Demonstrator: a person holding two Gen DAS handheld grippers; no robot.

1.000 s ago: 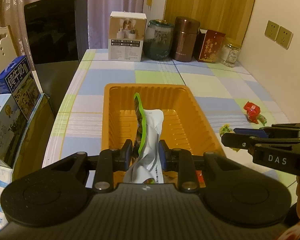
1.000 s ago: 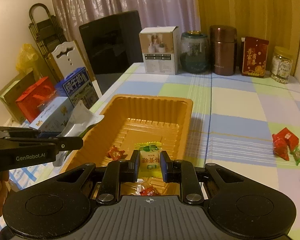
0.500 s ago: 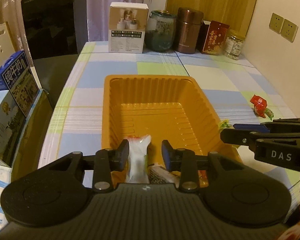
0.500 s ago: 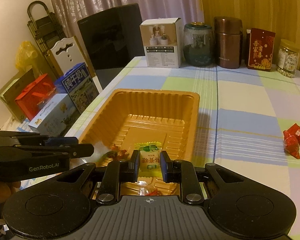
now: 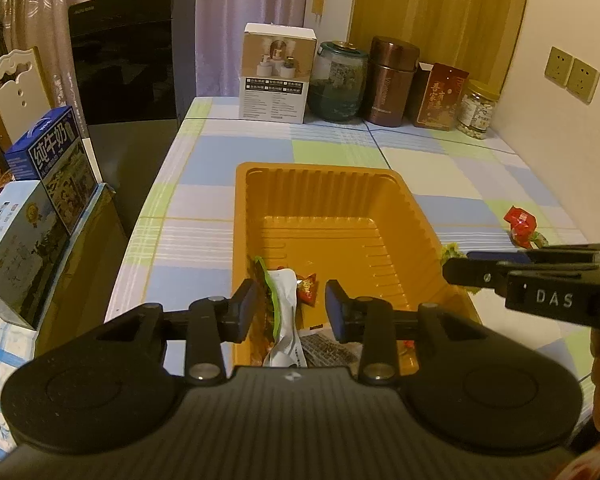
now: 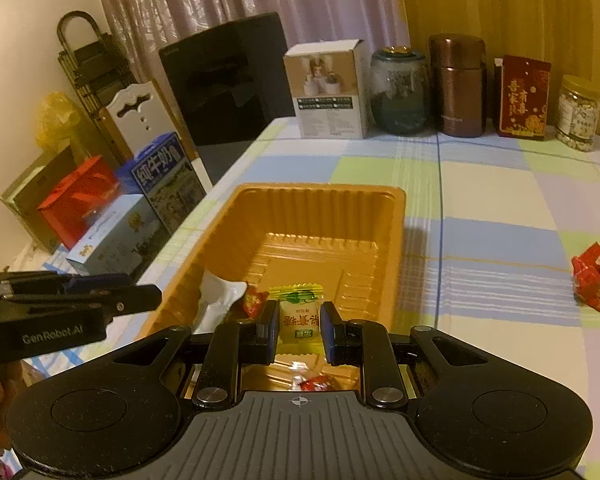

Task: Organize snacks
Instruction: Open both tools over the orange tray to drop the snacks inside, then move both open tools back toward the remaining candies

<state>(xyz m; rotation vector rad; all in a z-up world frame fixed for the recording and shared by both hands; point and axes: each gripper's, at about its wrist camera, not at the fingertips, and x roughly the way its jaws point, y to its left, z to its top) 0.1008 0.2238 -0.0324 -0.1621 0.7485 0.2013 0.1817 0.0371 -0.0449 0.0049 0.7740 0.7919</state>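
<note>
While its jaws have just been opening, the left hand-held gripper (image 5: 290,306) stands spread over the white packet (image 5: 284,320), now lying loose in the orange tray (image 5: 320,172) where it was pinched upright a second ago: one snack delivered. Right hand-held gripper (image 6: 300,330): pinching the yellow candy (image 6: 298,314) above the tray's near end. Far tray floor bare. Red candies (image 6: 592,276) remain on the worktop (image 6: 480,200), well apart from the tray rim, approach unobstructed.

My black grippers (image 5: 290,300) are showing over an orange tray (image 5: 320,184), a yellow-and-green candy (image 6: 299,314), red candies (image 6: 590,276), and a blue, green and white checked tablecloth (image 6: 480,208).
</note>
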